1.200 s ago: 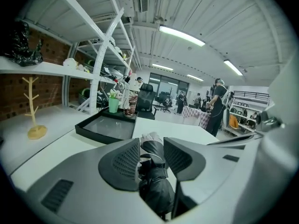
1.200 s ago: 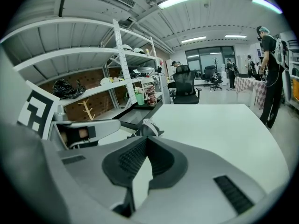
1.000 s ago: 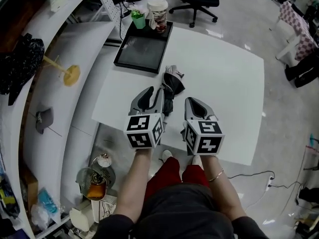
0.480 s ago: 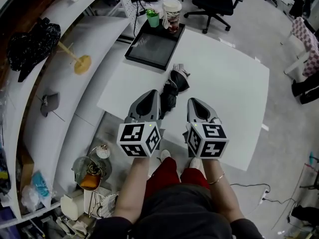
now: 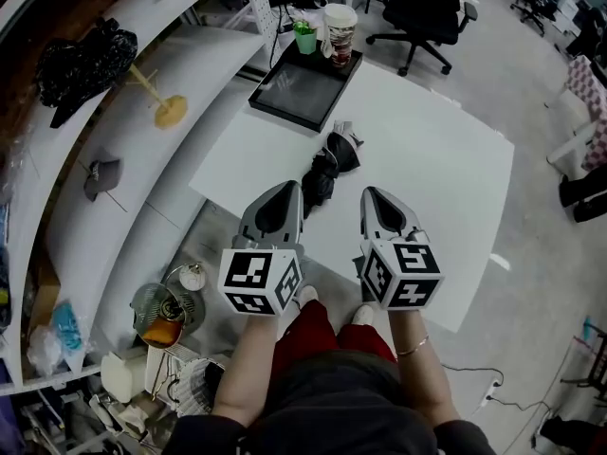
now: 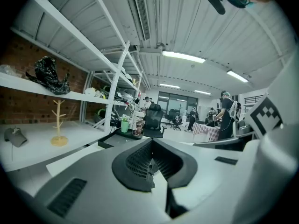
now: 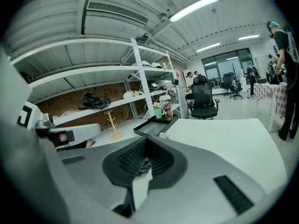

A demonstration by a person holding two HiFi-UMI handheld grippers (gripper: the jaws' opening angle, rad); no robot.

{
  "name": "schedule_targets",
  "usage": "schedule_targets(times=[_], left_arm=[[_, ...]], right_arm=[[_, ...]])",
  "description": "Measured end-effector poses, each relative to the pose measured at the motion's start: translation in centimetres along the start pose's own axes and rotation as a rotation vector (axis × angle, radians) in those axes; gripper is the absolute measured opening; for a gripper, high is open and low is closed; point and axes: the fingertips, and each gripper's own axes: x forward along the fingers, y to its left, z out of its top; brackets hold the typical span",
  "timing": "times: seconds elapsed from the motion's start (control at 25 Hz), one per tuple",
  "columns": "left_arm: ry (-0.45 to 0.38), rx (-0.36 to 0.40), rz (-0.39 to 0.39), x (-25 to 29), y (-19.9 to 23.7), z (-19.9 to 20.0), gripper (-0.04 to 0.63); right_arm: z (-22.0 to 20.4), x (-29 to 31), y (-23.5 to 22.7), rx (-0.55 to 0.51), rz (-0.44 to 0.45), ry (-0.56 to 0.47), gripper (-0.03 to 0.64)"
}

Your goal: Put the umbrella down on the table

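With the folded umbrella (image 5: 325,171) lying on the bench (image 5: 446,188), your left tongs (image 5: 288,188) and right tongs (image 5: 372,194) were both closed and empty beside it, so pulling straight away looked safest to avoid nudging it.

Your worktop (image 5: 446,159) is plain white. The umbrella (image 5: 327,164) on it is black, with pale grey patches at its far end. The tray (image 5: 302,91) is black, and the cup (image 5: 304,38) on it is bright green. Your left gripper (image 5: 289,190) and right gripper (image 5: 372,195) are grey with dark ribbed fingers (image 6: 135,164). The cube (image 5: 258,281) on each shows black-and-white square markers. Your trousers (image 5: 322,335) are red.
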Motion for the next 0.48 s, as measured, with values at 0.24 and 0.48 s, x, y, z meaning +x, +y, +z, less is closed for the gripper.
schedule_targets(times=[0.24,0.48], left_arm=[[-0.024,-0.006,0.033,-1.7,-1.1,0.5,0.012],[-0.040,-0.007,0.065,-3.2,-2.1,0.8,0.012]], right_arm=[[0.6,-1.6,0.1,-0.023,0.061,-0.018,0.018],[1.2,-3.1,0.3,-0.072,0.115,-0.035,0.018]])
